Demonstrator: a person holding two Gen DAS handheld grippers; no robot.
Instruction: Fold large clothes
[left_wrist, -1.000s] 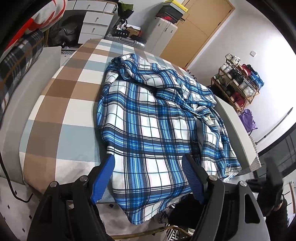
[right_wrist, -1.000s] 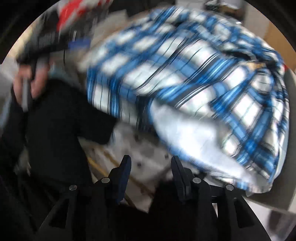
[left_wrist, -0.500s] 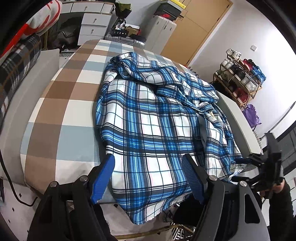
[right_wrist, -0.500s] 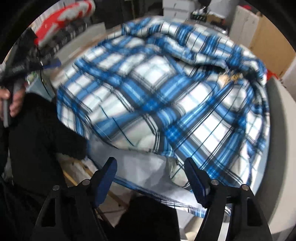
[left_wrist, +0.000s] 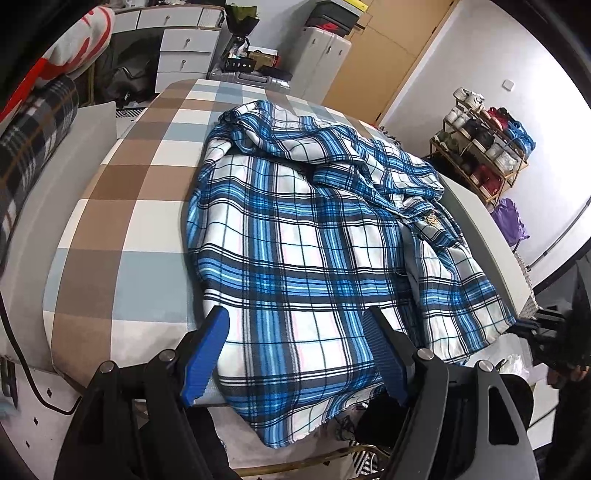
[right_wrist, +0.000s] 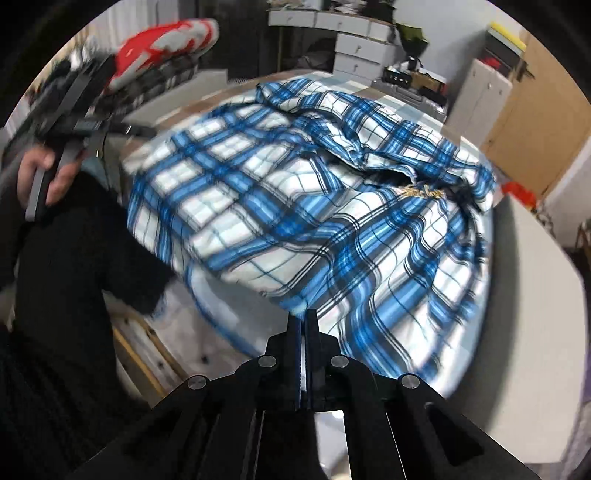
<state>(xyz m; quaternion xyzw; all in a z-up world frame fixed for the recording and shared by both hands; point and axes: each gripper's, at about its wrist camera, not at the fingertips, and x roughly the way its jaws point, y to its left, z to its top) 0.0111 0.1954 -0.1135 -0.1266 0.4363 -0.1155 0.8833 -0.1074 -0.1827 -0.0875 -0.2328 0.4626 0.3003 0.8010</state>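
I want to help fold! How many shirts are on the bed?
1. The blue checked shirt lies rumpled across the bed, its hem hanging over the near side, where the right gripper pinches it. Another could hide underneath.

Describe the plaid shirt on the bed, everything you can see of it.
The plaid shirt is large, of thin woven cloth checked blue, white and black, with a small gold emblem on its front. It lies rumpled on the checked bed, its hem hanging over the near edge. The right gripper is shut on its hem; the left gripper hovers open above it.
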